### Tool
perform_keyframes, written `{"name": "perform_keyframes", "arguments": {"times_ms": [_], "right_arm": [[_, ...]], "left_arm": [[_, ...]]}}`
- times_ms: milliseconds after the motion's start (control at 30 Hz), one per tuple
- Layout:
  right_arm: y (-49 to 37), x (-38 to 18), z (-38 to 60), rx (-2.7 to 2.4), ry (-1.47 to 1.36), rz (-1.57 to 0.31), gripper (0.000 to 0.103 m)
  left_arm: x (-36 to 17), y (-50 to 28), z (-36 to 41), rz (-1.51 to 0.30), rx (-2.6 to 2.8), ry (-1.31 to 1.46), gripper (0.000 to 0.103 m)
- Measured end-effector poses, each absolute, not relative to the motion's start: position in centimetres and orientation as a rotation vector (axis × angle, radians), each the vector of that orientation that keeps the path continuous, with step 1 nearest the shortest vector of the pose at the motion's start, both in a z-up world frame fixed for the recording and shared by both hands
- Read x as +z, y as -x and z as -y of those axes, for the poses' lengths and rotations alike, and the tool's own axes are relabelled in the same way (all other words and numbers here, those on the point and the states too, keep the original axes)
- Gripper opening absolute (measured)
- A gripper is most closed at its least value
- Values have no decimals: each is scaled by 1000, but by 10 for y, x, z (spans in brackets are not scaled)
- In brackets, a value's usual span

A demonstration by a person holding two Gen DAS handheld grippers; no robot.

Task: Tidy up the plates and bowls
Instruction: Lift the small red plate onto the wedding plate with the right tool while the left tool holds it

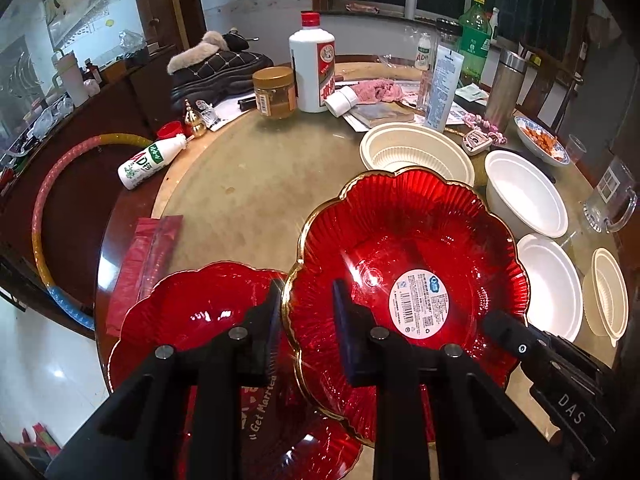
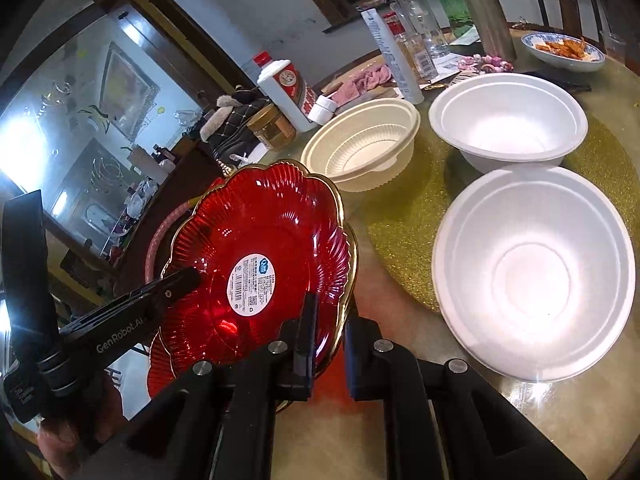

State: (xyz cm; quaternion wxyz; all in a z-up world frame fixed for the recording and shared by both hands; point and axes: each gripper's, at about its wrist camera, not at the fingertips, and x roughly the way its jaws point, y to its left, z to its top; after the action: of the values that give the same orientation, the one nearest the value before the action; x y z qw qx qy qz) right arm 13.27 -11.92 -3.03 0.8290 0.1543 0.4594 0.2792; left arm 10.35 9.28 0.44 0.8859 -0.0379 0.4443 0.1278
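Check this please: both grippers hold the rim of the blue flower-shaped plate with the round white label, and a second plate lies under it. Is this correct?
Not quite: the plate is red with a gold rim, not blue, as both wrist views show. The rest stands: the left gripper and the right gripper each straddle its rim, the label is round and white, and a second red plate lies under it.

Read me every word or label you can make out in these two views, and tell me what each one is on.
"DAS": right hand-held gripper body.
"GenRobot.AI": left hand-held gripper body.
"Get Married": lower red plate.
"AD": fallen milk bottle.
Round sticker on the held red plate, white liquor bottle label, tube print: too small to read.
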Motion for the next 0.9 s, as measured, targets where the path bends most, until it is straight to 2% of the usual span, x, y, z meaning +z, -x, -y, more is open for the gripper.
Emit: {"name": "perform_keyframes", "arguments": {"times_ms": [900], "right_arm": [[-100,-9,56,693,-141,-917,13]], "left_arm": [[8,-39,-146,-846,387,170,21]]}}
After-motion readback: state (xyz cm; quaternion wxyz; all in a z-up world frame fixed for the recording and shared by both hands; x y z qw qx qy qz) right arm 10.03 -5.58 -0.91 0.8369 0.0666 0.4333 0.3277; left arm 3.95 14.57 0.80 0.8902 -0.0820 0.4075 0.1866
